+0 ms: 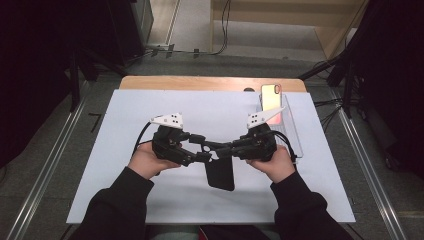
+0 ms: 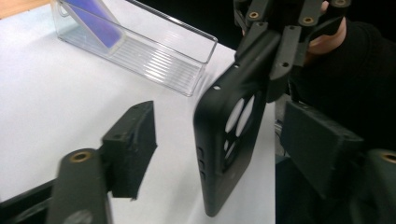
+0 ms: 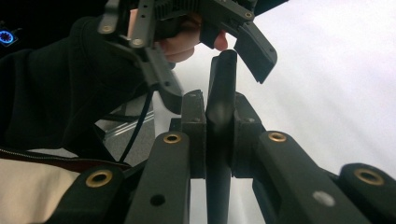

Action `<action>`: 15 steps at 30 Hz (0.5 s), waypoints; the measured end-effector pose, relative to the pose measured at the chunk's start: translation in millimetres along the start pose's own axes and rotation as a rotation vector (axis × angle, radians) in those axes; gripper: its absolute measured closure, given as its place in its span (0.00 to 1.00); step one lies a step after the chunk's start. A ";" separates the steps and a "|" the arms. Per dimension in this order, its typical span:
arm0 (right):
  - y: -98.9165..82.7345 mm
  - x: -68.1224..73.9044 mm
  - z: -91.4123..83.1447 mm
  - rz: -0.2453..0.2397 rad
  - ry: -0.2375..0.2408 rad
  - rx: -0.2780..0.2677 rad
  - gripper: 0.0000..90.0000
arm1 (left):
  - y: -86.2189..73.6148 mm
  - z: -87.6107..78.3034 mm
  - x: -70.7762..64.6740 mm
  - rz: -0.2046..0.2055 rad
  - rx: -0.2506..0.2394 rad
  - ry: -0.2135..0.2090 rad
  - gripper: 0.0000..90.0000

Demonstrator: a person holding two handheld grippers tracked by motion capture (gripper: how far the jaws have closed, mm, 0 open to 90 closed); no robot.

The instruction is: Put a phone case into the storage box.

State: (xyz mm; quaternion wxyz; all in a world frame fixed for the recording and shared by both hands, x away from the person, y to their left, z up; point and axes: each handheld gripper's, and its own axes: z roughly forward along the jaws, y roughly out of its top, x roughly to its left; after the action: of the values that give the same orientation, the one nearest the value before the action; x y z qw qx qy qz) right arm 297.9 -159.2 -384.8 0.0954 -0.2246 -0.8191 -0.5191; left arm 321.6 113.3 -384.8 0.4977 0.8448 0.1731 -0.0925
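A black phone case [image 1: 220, 173] with round camera cutouts hangs upright over the white mat, its lower end free. My right gripper [image 3: 218, 100] is shut on the case's upper edge, both pads pressed flat against it. My left gripper [image 2: 224, 144] stands open around the case [image 2: 226, 140]: one pad [image 2: 133, 149] is off to the left of it and the other is at the right, with a gap on each side. In the high view the two grippers meet nose to nose at the mat's middle, left gripper [image 1: 210, 152] and right gripper [image 1: 227, 150].
A clear plastic holder [image 1: 292, 131] lies at the mat's right rear, with a phone [image 1: 271, 96] leaning in its far end. The white mat [image 1: 125, 130] covers a wooden table [image 1: 200, 82]. Metal rails and dark frames flank the table.
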 end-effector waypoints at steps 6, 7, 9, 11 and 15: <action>-0.4 0.8 2.1 -0.008 0.028 0.004 0.86 | -2.5 -1.8 0.1 0.017 0.000 -0.026 0.59; -0.5 0.8 2.8 -0.008 0.031 0.004 0.86 | -2.7 -2.1 0.1 0.017 0.001 -0.032 0.61; -0.8 0.1 3.8 -0.008 0.039 0.008 0.86 | -3.2 -2.1 -0.2 0.022 0.011 -0.051 0.69; -1.5 -1.1 4.8 -0.006 0.051 0.012 0.86 | -3.6 -2.2 0.1 0.016 0.034 -0.065 0.71; -3.0 -4.2 5.1 -0.009 0.052 0.010 0.86 | -4.3 -2.4 0.5 0.012 0.045 -0.073 0.76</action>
State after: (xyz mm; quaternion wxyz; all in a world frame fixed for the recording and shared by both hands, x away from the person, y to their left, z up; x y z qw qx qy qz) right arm 300.6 -156.9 -391.1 0.1153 -0.2068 -0.8199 -0.5213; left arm 320.5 117.4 -387.2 0.4851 0.8529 0.1477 -0.1243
